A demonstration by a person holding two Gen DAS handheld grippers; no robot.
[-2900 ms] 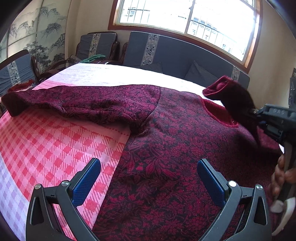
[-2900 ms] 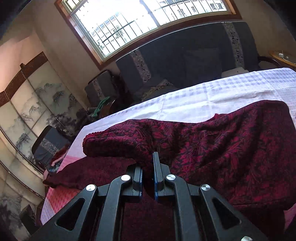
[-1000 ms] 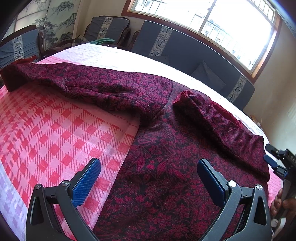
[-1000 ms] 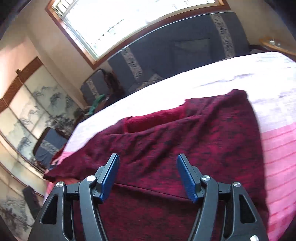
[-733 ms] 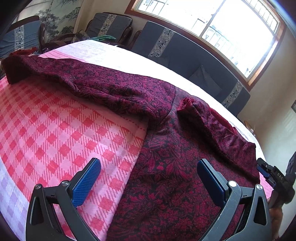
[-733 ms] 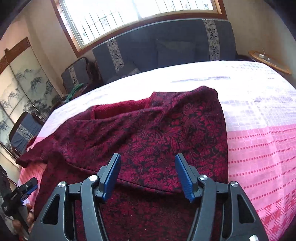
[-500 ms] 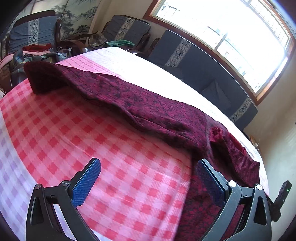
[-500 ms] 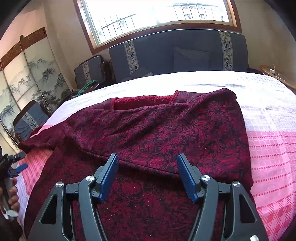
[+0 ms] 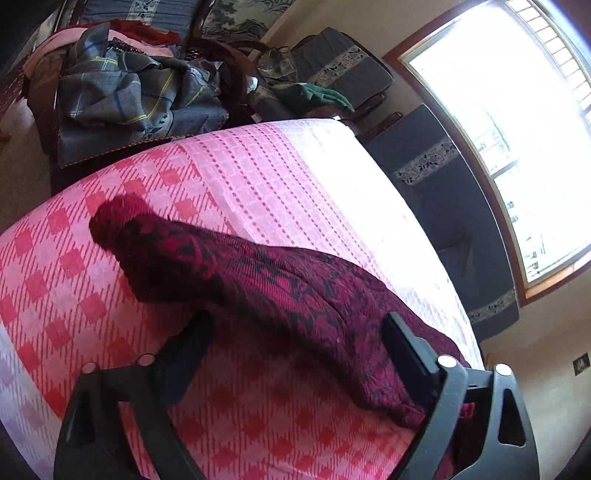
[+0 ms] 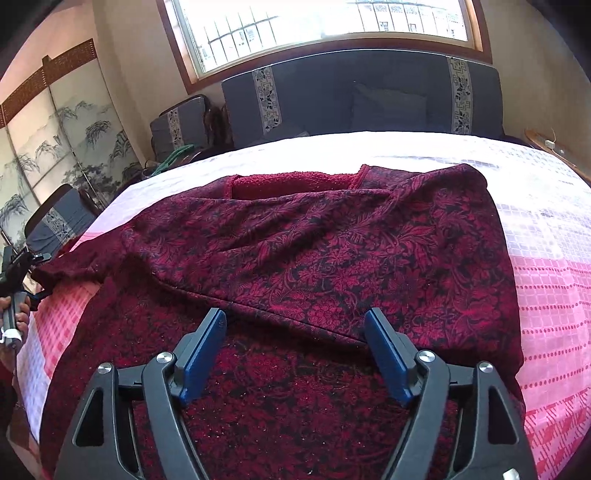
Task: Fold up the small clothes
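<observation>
My left gripper [image 9: 295,347] hangs over the left sleeve [image 9: 258,280] of the dark red floral top [image 10: 332,258]. Its jaws are closing, one on either side of the sleeve's width, and the sleeve lies between them; I cannot see the pads pressing the cloth yet. The cuff [image 9: 110,221] points toward the left edge of the surface [image 9: 258,177], which is covered in a pink and white checked cloth. Beyond that edge, a chair holds a heap of grey plaid clothing [image 9: 136,92].

My right gripper [image 10: 295,332] hovers above the body of the top, near the edge of the surface closest to me. Its jaws are opening and stand wide with nothing pinched between them; the blue pads [image 10: 201,354] are clear of the fabric below. Just ahead of them, the right sleeve [image 10: 332,280] lies folded across the chest, its lower edge running slantwise between my two pads. The collar [image 10: 291,182] sits toward the far edge, with its fleecy red lining showing.

From the right wrist view, my left gripper [image 10: 16,266] appears at the far left edge of the surface, in my hand [image 10: 14,314], at the end of the outstretched sleeve.

A dark sofa [image 10: 369,96] stands behind the far edge, under a bright window [image 10: 325,22].
</observation>
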